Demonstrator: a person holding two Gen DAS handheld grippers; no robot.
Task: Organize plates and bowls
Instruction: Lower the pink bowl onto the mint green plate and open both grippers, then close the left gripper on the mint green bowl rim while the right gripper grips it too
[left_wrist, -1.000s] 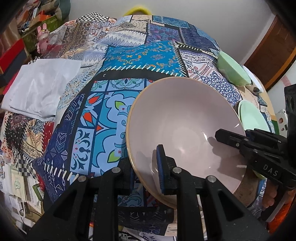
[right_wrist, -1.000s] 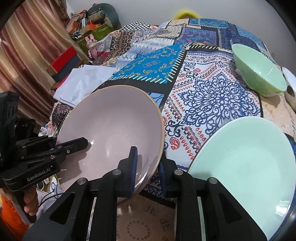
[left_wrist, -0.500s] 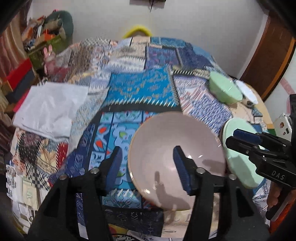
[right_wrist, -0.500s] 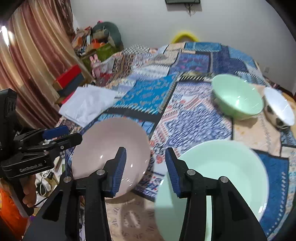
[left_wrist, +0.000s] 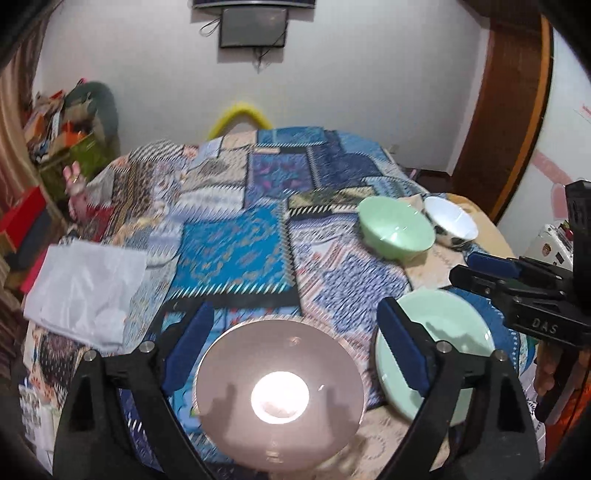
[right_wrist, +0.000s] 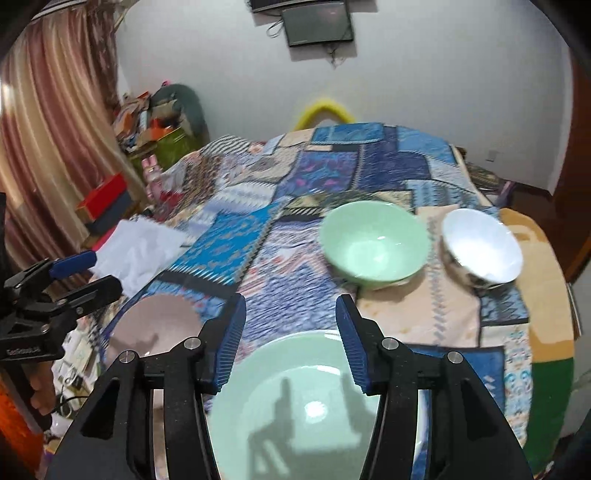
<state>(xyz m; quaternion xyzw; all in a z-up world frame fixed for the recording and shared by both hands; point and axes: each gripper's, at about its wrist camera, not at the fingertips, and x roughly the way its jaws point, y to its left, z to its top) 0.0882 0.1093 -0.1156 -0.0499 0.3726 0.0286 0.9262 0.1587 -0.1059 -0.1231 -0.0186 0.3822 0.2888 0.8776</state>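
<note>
A pink plate (left_wrist: 279, 391) lies flat on the patchwork-covered table at its near edge, below my open, empty left gripper (left_wrist: 291, 347); it also shows in the right wrist view (right_wrist: 155, 326). A pale green plate (right_wrist: 295, 406) lies to its right, under my open, empty right gripper (right_wrist: 290, 336); it shows in the left wrist view too (left_wrist: 439, 343). A green bowl (right_wrist: 373, 243) and a white bowl (right_wrist: 480, 247) stand side by side farther back on the right. Each gripper is seen from the other's camera: the right one (left_wrist: 480, 269), the left one (right_wrist: 85, 273).
A folded white cloth (left_wrist: 85, 291) lies on the table's left side. A yellow chair back (left_wrist: 238, 118) stands behind the far edge. Boxes and clutter (right_wrist: 155, 125) fill the far left corner by the curtain (right_wrist: 55, 129).
Both grippers let go of the pink plate's rim, opened and pulled up and back. The plate now lies flat on the table.
</note>
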